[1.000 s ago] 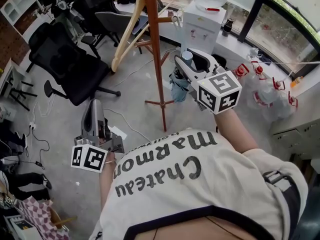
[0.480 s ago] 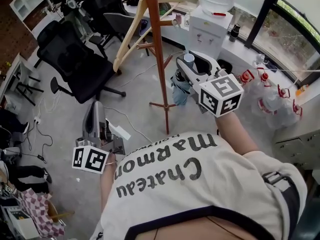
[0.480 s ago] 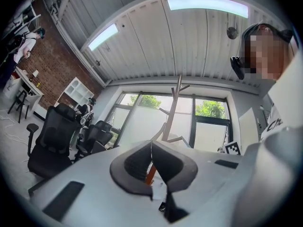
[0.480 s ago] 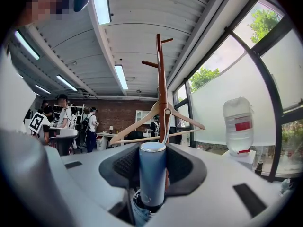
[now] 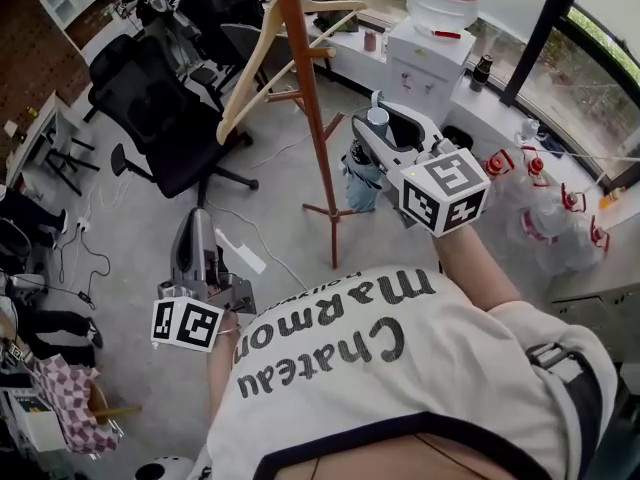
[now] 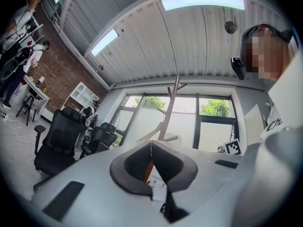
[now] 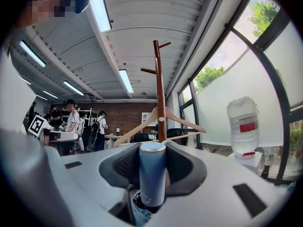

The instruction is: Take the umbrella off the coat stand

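Folded umbrella (image 5: 362, 176) hung upright: blue handle (image 7: 152, 174) at top, teal canopy bunched below, long axis vertical, well clear of the floor. It sat just to the right of the coat stand (image 5: 312, 138) in the head view, near the pole and its lower braces. No contact could be made out, and no strap or loop to a peg was visible.

Right gripper (image 5: 383, 120) was clamped on the handle, pads pressed to both sides, pointing about level. In its own view the stand's pole rose directly behind the handle, with the wooden hanger (image 7: 163, 119) on it.

Left gripper (image 5: 192, 226) was low and well apart on the far side of the pole, jaws together on nothing.

Judgement: the stand lay dead ahead of the right tongs, so clearance meant drawing the umbrella back toward the person. The right hand alone had it.
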### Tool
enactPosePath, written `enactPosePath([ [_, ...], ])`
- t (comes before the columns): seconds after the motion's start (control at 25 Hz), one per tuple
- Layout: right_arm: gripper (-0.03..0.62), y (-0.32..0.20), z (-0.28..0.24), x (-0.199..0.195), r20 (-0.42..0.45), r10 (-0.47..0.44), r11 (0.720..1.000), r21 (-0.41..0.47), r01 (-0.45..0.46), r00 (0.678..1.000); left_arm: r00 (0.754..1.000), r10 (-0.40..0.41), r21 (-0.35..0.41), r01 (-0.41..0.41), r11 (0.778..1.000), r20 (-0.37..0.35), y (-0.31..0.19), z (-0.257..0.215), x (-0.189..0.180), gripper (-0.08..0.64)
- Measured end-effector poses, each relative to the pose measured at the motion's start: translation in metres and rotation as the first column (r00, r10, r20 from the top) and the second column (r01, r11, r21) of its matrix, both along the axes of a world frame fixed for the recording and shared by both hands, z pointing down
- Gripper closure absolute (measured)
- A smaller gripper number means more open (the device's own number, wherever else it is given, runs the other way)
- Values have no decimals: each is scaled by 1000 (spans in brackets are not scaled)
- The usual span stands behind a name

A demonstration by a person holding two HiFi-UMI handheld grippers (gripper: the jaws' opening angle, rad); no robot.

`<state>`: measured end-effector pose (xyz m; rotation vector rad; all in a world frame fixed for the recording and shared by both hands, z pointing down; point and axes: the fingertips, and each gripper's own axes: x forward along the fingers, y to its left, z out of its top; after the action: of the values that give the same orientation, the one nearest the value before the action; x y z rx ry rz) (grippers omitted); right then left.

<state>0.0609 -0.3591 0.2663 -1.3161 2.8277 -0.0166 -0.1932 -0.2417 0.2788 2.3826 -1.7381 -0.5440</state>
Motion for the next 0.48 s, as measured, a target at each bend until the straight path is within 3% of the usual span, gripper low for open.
enactPosePath([
  [0.48, 426, 24, 16, 37, -20, -34, 999, -24, 33, 999, 1000, 4, -32, -3, 999, 14, 19, 8, 55, 535],
])
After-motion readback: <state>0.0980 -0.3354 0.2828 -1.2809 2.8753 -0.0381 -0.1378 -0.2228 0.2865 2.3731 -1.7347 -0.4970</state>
